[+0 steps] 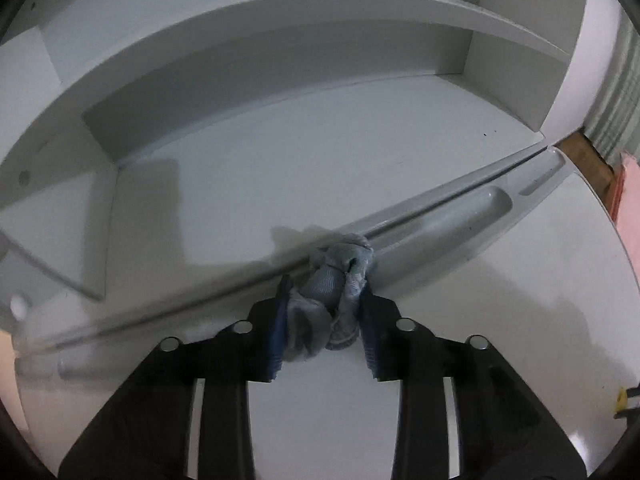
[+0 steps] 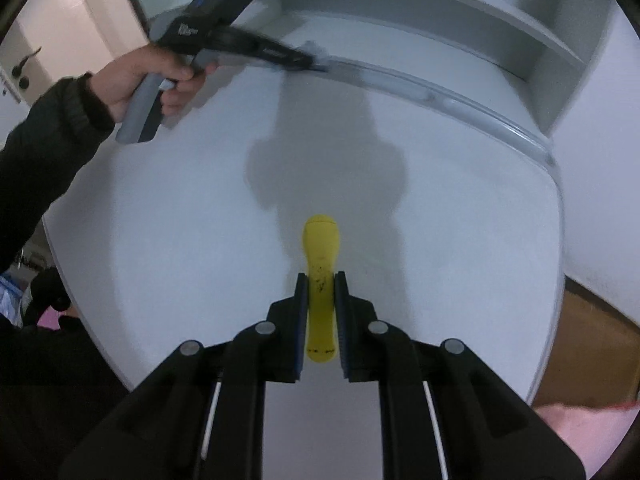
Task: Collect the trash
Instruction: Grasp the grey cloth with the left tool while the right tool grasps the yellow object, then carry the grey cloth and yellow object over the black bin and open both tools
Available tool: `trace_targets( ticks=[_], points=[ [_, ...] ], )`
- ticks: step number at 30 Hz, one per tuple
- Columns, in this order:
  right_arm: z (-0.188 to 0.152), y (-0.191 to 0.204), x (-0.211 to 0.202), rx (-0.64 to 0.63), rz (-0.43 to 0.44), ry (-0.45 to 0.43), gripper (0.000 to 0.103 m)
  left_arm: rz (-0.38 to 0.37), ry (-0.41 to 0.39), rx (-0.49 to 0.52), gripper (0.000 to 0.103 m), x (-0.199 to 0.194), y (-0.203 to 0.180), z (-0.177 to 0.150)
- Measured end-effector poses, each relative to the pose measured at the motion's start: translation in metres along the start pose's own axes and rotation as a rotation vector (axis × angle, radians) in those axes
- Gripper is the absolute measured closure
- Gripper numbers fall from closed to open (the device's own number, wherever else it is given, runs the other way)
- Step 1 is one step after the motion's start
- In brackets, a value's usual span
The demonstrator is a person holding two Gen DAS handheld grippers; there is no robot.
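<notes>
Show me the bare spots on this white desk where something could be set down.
Most of the desk is bare: the wide stretch between the yellow piece in the right gripper and the groove at the back. The shelf floor behind that groove is bare too. It is crowded only where the left gripper squeezes a crumpled wad.

Crumpled tissue [image 1: 334,296] sits between the left tongs [image 1: 326,320], at the table's [image 1: 500,320] grooved rear rail [image 1: 460,208], shelf unit [image 1: 280,60] behind it; marker-like item [image 2: 320,280] lies on the table between the right tongs [image 2: 321,320], left tongs ahead-left.
</notes>
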State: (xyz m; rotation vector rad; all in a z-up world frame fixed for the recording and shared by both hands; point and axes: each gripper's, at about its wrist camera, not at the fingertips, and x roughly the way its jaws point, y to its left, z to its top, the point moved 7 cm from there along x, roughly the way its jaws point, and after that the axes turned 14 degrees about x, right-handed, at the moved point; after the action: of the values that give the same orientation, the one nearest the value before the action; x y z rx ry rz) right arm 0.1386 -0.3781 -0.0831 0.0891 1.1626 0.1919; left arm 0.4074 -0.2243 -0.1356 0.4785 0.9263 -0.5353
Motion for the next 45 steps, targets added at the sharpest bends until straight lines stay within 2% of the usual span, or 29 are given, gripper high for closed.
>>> trace_targets(
  ticks=[3, 6, 10, 12, 14, 17, 19, 21, 23, 25, 28, 30, 33, 36, 38, 42, 45],
  points=[
    [-0.025, -0.029, -0.032, 0.112, -0.012, -0.077, 0.09, 0.009, -0.029, 0.013, 0.078, -0.022, -0.028, 0.003],
    [-0.06, -0.061, -0.062, 0.271, -0.047, -0.159, 0.09, -0.061, -0.097, 0.072, 0.078, -0.056, -0.088, 0.01],
    [-0.134, -0.108, -0.104, 0.496, -0.104, -0.258, 0.089, -0.219, -0.213, 0.224, 0.078, -0.116, -0.212, 0.011],
    [-0.188, -0.136, -0.125, 0.623, -0.133, -0.296, 0.089, -0.309, -0.257, 0.322, 0.078, -0.145, -0.281, 0.004],
    [-0.24, -0.157, -0.135, 0.733, -0.182, -0.318, 0.089, -0.421, -0.285, 0.432, 0.078, -0.173, -0.359, -0.011],
    [-0.328, -0.189, -0.147, 0.921, -0.27, -0.329, 0.089, -0.535, -0.306, 0.582, 0.078, -0.201, -0.458, -0.043],
    [-0.383, -0.203, -0.153, 1.034, -0.316, -0.337, 0.089, -0.606, -0.306, 0.667, 0.078, -0.211, -0.519, -0.07],
    [-0.435, -0.21, -0.15, 1.136, -0.348, -0.338, 0.089, -0.683, -0.269, 0.737, 0.078, -0.208, -0.577, -0.106],
    [-0.477, -0.218, -0.14, 1.222, -0.361, -0.33, 0.089, -0.708, -0.222, 0.787, 0.077, -0.191, -0.619, -0.133],
    [-0.501, -0.223, -0.127, 1.282, -0.356, -0.323, 0.089, -0.726, -0.15, 0.822, 0.077, -0.166, -0.653, -0.164],
    [-0.546, -0.238, -0.107, 1.368, -0.356, -0.294, 0.089, -0.743, -0.016, 0.826, 0.077, -0.12, -0.69, -0.207],
    [-0.566, -0.244, -0.086, 1.421, -0.349, -0.278, 0.089, -0.721, 0.041, 0.836, 0.077, -0.086, -0.708, -0.229],
    [-0.584, -0.249, -0.054, 1.497, -0.33, -0.245, 0.089, -0.689, 0.093, 0.846, 0.077, -0.047, -0.721, -0.257],
    [-0.585, -0.254, -0.025, 1.523, -0.298, -0.202, 0.089, -0.705, 0.211, 0.786, 0.077, -0.011, -0.734, -0.274],
    [-0.59, -0.256, -0.011, 1.524, -0.301, -0.176, 0.089, -0.712, 0.224, 0.763, 0.077, -0.004, -0.73, -0.272],
    [-0.593, -0.253, 0.0, 1.536, -0.283, -0.151, 0.089, -0.699, 0.222, 0.816, 0.077, -0.004, -0.733, -0.287],
    [-0.591, -0.248, 0.001, 1.537, -0.289, -0.145, 0.089, -0.71, 0.217, 0.822, 0.077, -0.009, -0.728, -0.285]
  ],
)
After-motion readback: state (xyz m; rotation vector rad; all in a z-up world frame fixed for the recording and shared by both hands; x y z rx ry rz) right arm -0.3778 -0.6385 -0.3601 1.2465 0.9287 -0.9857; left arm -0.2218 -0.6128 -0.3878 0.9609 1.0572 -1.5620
